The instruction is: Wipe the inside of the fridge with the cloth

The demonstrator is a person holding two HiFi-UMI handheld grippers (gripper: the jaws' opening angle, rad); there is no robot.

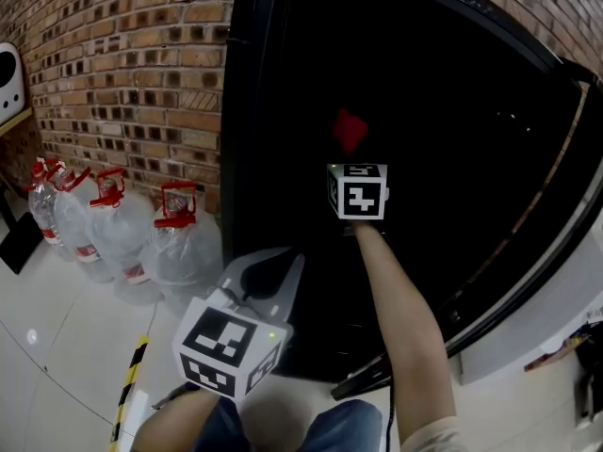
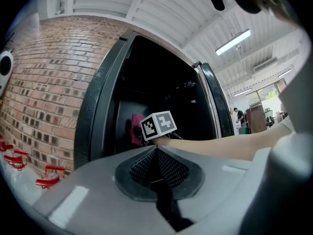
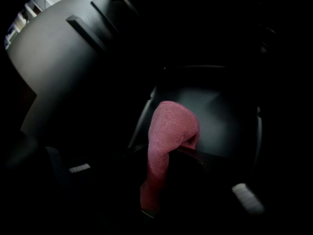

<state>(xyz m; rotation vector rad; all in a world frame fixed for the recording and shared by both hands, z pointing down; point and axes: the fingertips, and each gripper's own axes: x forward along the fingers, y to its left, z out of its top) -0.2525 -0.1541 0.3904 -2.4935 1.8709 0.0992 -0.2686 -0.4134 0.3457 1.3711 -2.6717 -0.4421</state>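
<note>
Jaws on cloth [image 3: 168,131] inside fridge [image 1: 247,111]

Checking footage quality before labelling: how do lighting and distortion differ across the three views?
Head view: the fridge interior is almost black, the cloth a dim red smudge. Left gripper view: fisheye bows the door frame; ceiling light glares. Right gripper view: underexposed, only the cloth in the shut right tongs reads.
</note>
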